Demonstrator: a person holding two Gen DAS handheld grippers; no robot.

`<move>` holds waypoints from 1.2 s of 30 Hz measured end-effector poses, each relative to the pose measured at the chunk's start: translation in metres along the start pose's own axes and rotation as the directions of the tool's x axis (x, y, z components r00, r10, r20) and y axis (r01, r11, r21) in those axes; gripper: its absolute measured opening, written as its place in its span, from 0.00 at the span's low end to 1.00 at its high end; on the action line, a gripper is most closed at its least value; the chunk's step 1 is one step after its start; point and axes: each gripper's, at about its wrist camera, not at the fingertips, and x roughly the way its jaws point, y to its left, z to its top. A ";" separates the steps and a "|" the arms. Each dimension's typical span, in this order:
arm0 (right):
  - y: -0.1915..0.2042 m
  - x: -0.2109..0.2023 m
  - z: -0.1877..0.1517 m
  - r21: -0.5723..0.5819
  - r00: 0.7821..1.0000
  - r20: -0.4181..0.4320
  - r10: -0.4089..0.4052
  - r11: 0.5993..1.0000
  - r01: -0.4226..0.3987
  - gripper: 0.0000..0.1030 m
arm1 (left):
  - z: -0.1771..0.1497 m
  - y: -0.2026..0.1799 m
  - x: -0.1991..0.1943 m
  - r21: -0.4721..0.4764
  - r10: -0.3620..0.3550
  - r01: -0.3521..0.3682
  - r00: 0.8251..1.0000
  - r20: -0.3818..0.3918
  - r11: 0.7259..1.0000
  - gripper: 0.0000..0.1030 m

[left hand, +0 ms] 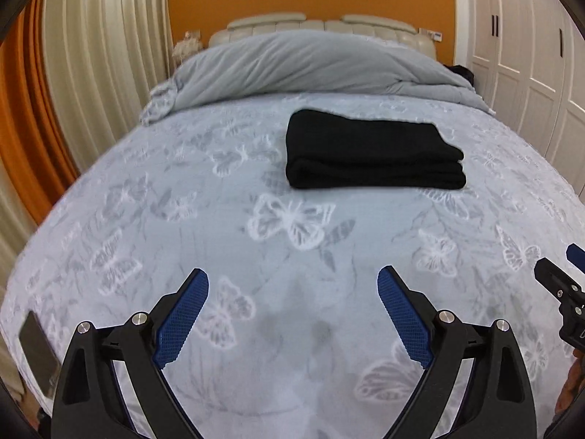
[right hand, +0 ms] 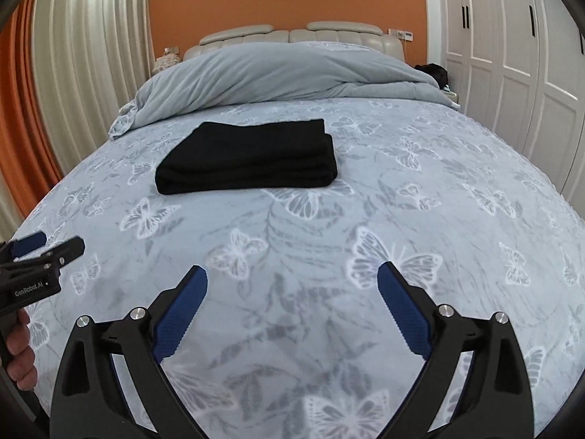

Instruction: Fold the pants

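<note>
One pair of black pants (left hand: 373,150) lies folded in a neat stack on the butterfly-print bedspread (left hand: 182,219) — at twelve o'clock, well apart from both grippers. Left gripper (left hand: 292,285) and right gripper (right hand: 292,281) gape wide, holding nothing.

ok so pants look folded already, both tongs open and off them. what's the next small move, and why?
Probably none on the cloth: keep both tongs back and stop. The black pants lie as a compact, squared stack on the butterfly bedspread, with no loose leg showing. The left tongs and right tongs are open, empty, and well short of the stack.
</note>
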 end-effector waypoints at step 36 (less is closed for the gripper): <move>0.000 0.002 -0.010 0.028 0.999 -0.033 -0.010 1.000 0.011 0.92 | -0.009 -0.011 0.009 0.016 0.028 -0.029 0.999 0.019 0.999 0.89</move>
